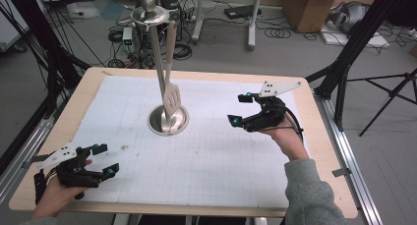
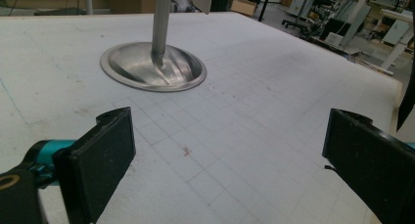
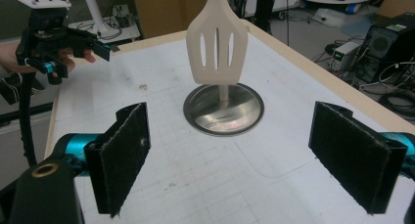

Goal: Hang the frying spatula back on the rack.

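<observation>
A slotted spatula [image 1: 172, 98] is being seen hanging from the top ring of a steel stand [image 1: 168, 120] at mid-table, its blade just above the stand's dished base. The right gripper [image 1: 241, 109] is being held near it, to its right, with jaws wide apart and nothing between them; in the right gripper view the spatula [image 3: 218, 43] is being framed between the two pads [image 3: 125, 153]. The left gripper [image 1: 104, 159] is being held well apart from the stand, at the near left corner, jaws likewise spread and empty. The base dish [image 2: 153, 66] is being shown holding nothing beside the pole. A white gridded mat [image 1: 206, 156] is being used over the wooden table [image 1: 324, 151]; cables and cardboard boxes are lying on the floor beyond.
</observation>
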